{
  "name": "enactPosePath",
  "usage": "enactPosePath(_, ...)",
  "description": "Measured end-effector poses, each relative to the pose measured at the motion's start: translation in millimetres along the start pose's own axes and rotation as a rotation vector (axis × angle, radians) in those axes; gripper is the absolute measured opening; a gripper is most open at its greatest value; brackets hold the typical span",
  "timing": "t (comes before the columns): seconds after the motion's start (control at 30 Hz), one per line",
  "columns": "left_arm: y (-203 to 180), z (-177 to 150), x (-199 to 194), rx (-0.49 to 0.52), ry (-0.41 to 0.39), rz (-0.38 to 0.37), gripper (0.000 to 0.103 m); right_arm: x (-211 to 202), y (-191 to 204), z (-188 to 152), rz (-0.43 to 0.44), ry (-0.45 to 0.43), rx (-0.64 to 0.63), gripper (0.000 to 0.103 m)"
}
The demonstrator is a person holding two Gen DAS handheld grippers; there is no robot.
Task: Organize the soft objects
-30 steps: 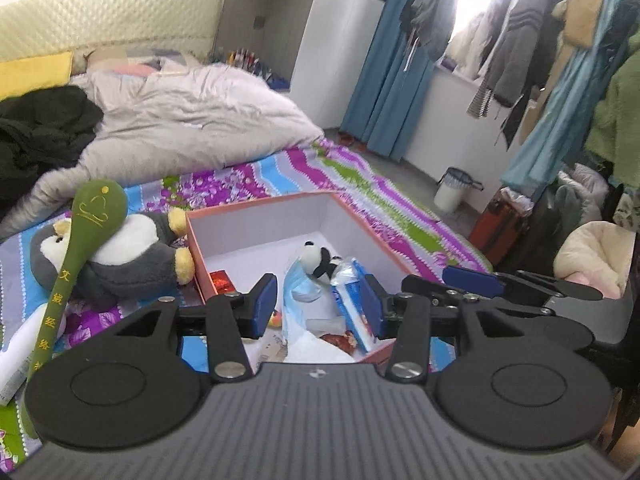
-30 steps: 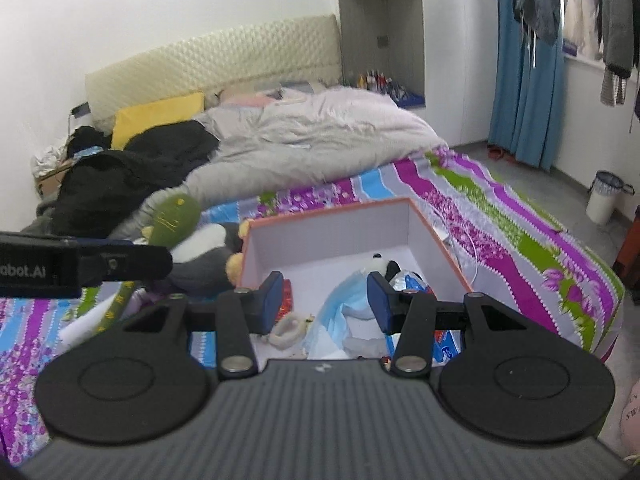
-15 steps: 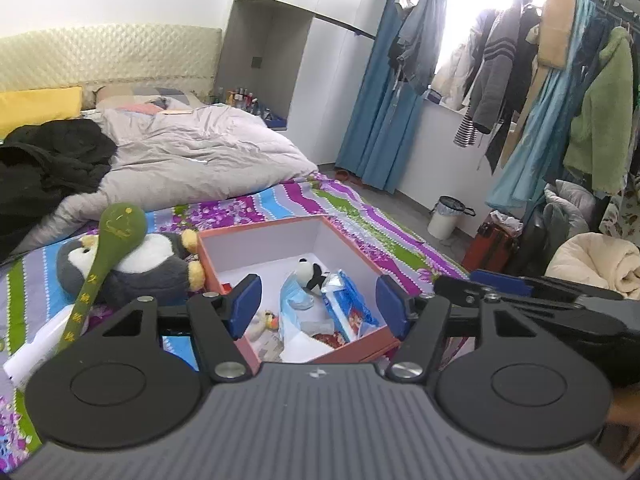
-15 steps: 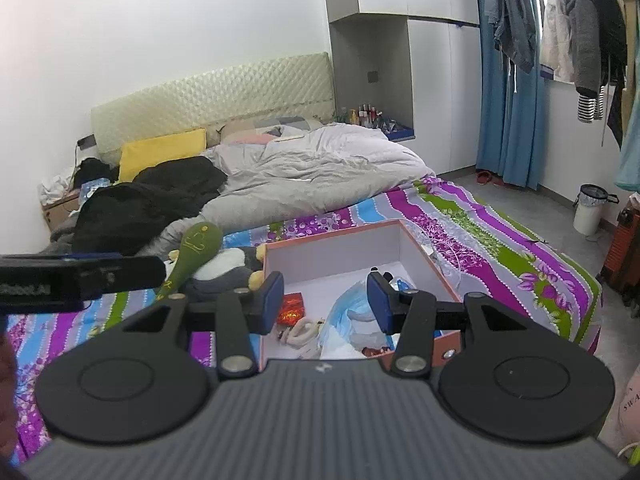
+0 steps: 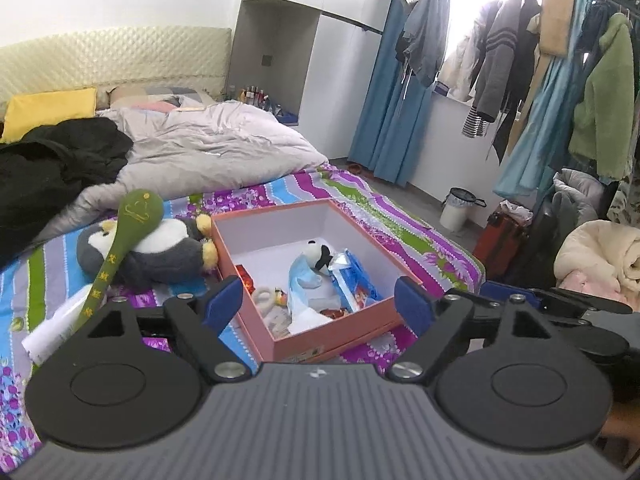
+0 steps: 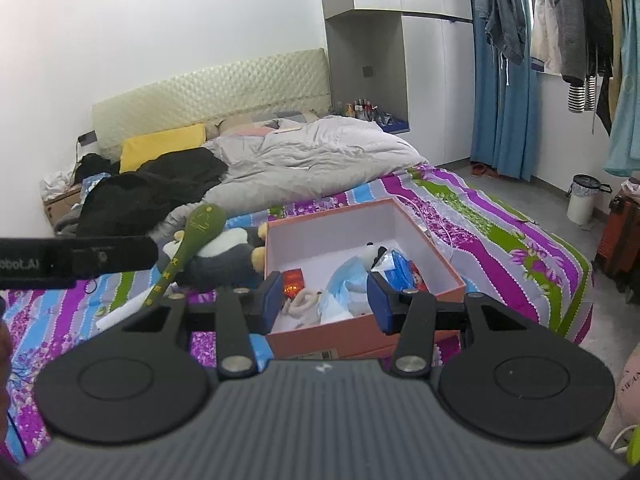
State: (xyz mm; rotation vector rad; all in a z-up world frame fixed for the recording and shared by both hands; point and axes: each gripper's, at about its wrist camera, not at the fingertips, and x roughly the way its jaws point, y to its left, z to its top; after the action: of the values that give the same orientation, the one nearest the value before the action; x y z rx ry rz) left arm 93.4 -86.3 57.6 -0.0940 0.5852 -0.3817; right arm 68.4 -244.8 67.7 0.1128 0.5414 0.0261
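A pink box [image 5: 336, 336] sits on the striped bedspread [image 5: 400, 224] near the foot of the bed, already holding a small panda toy [image 5: 318, 254], a blue cloth [image 5: 300, 280] and a blue packet [image 5: 356, 280]. Just beside its left wall lie a grey penguin plush [image 5: 160, 252] and a green soft spoon [image 5: 128, 232] propped across it, both not yet boxed.

The left hand-held gripper [image 5: 320, 304] is seen with its jaws spread wide, having just been opening, and nothing is held between them. The right hand-held gripper [image 6: 322, 300] is held about half open, likewise empty, above the near edge of the box.

The penguin is judged the likely next pick; it would best be taken across its body with wide jaws, after the spoon is lifted clear so that it is not dragged along.

A white roll [image 5: 60, 320] beside the spoon's handle and the clothes rack [image 5: 560, 60] are shown most fully in the left view; the bedside corner with its cardboard box [image 6: 60, 204] is given only by the right view, where the left tool's side crosses the frame.
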Motion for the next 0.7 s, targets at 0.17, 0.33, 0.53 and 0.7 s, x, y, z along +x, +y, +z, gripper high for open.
enactPosePath(0.17,1.0,-12.2,5.6,-0.013,0.035,0.031,0.087,0.8,-1.9,-5.4,0.010,0.022,0.004,0.049)
enactPosePath(0.33,2.2,-20.3,11.5,-0.013,0.057,0.052,0.087,3.3,-3.6,-11.6,0.014,0.039,-0.003,0.049)
enactPosePath(0.53,9.0,-18.7,19.4,-0.025,0.063,0.070,0.088,10.0,-7.3,-19.1,0.024,0.080,0.011,0.049)
enactPosePath(0.7,12.5,-14.5,23.0,-0.019,0.061,0.066,0.088,6.3,0.5,-18.9,0.014,0.060,-0.038,0.049)
